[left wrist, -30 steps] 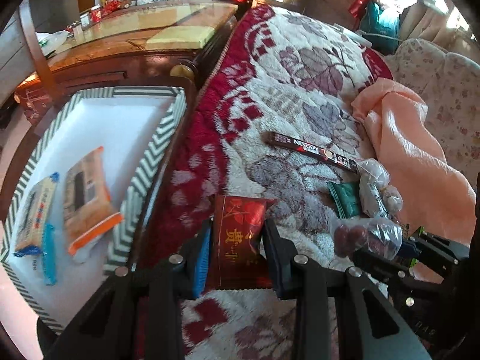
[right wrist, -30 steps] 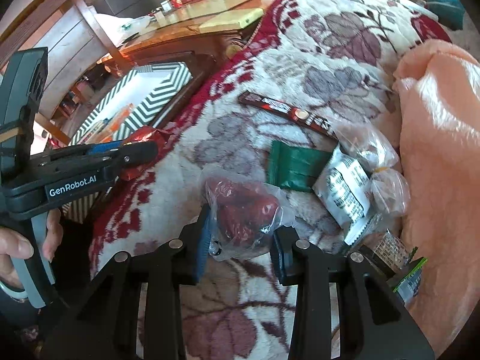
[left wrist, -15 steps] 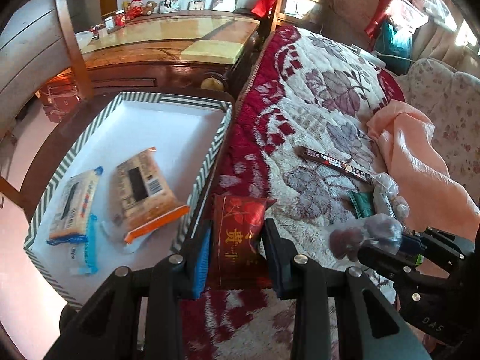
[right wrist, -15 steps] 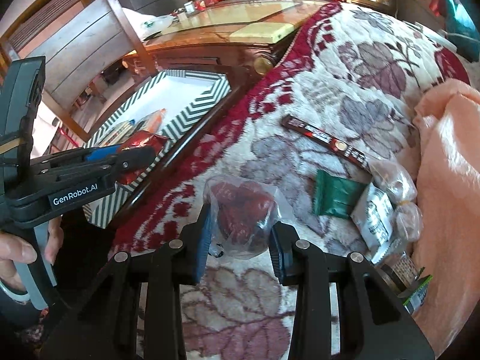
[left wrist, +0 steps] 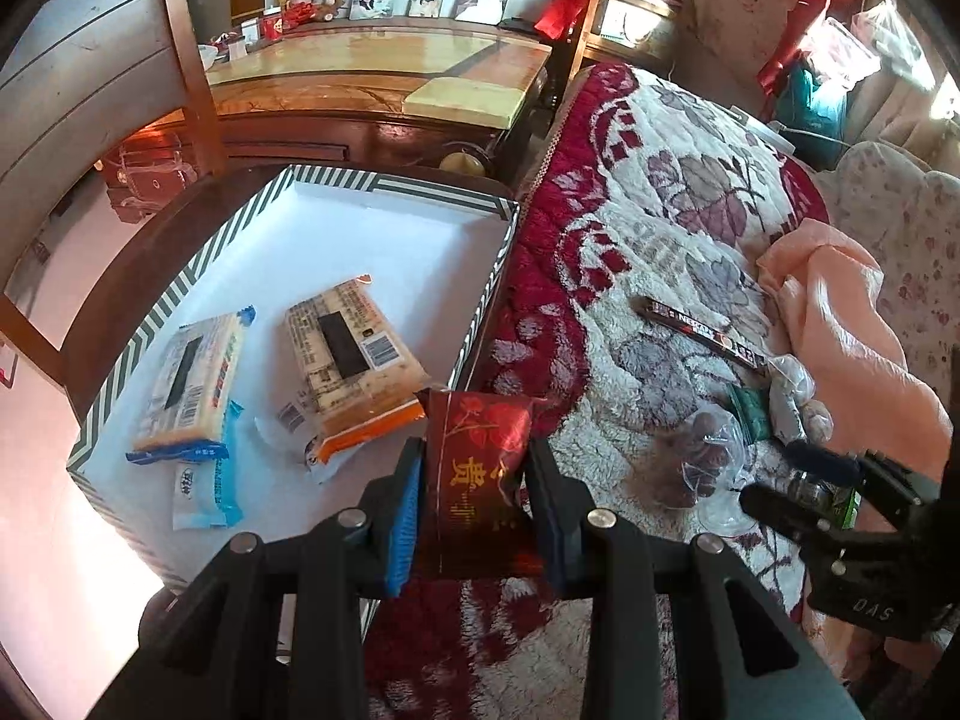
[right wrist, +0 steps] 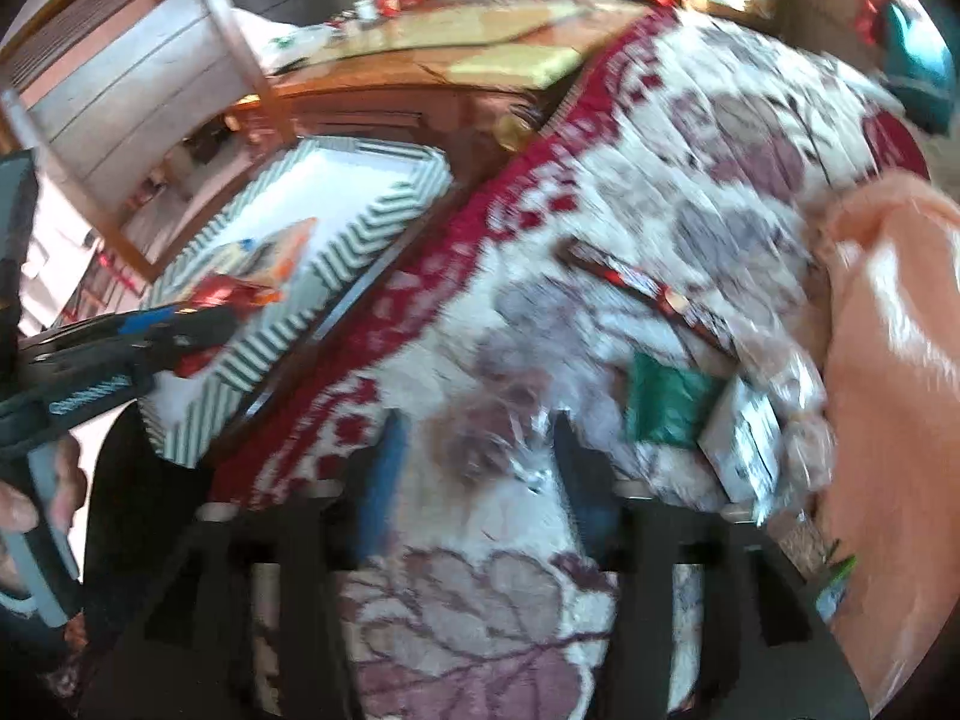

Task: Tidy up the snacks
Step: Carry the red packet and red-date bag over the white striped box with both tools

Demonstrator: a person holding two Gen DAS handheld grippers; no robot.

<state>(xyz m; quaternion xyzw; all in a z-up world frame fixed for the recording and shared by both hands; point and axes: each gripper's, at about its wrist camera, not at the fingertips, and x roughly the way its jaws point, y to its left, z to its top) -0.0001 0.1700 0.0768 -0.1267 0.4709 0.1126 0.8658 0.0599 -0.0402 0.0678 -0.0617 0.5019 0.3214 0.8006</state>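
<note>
The right gripper has just been opening: its jaws, which were pinching the clear bag of dried red fruit half a second ago, are now standing wide, and the bag is lying loose on the floral blanket between and just ahead of them, blurred in the right wrist view. The left gripper is clamping narrowly on the red foil packet, as it was a second ago, and is carrying it toward the striped box, whose near wall is now sitting just ahead and to the left of its fingertips; two biscuit packs are already lying inside. So the fruit bag is probably going to need regrasping, while the red packet looks close to being dropped in.
</note>
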